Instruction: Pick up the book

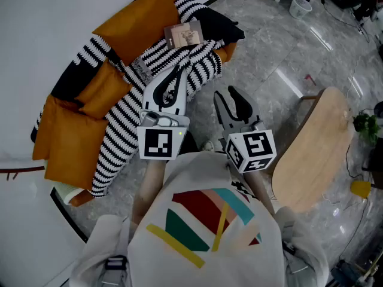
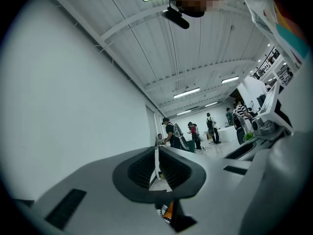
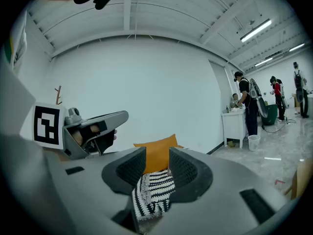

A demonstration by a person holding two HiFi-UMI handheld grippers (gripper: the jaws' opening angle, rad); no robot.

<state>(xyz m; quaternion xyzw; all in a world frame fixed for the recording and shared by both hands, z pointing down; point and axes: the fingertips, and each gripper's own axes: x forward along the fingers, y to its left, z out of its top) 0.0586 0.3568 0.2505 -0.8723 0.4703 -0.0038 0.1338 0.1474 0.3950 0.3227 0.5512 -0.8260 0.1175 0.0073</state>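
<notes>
Shirt cloth [image 1: 209, 232] is closest in the head view, and both tools stick out past it toward the orange sofa [image 1: 137, 23]. The book [image 1: 184, 36] lies flat on the striped blanket [image 1: 131, 106], well beyond the left gripper [image 1: 178, 72] and the right gripper [image 1: 230, 97], so reaching likely comes first. The left gripper view shows only wall and ceiling; its jaws are squeezed together, empty. The right gripper view faces the blanket; its jaws are pulled in narrow with nothing between, and must open for the book.

I've got both arms fwd approx level, L tongs [image 1: 177, 70] closed, R tongs [image 1: 231, 92] closed, both empty.
</notes>
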